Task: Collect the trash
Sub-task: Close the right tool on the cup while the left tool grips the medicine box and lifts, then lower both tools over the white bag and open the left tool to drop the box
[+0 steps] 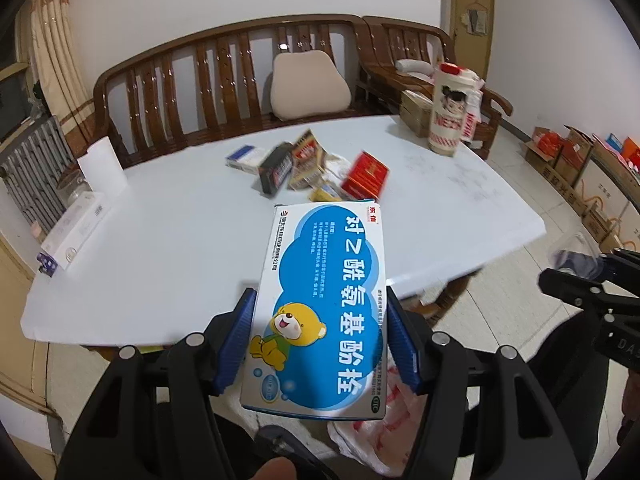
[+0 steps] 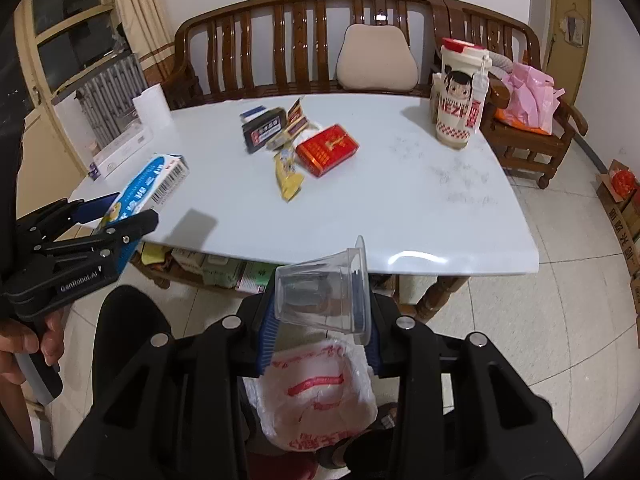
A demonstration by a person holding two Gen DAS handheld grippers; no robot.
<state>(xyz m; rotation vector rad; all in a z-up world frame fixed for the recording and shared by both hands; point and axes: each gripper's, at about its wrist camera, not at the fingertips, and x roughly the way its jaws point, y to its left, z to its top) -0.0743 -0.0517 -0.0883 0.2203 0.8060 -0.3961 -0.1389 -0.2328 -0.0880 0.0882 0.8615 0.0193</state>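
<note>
Left hand-held gripper [image 1: 320, 344] pinching medicine box [image 1: 320, 304], right hand-held gripper [image 2: 320, 320] pinching clear cup [image 2: 320, 292], bag [image 2: 320, 396] below (partly hidden)

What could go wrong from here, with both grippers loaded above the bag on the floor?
1. The clear plastic cup sits tilted in the right gripper, held by thin walls; it could slip or crush.
2. The plastic bag below has a slumped, narrow mouth, so a drop might land on the floor.
3. The left gripper grips only the near end of the long blue medicine box, which could pivot out.
</note>
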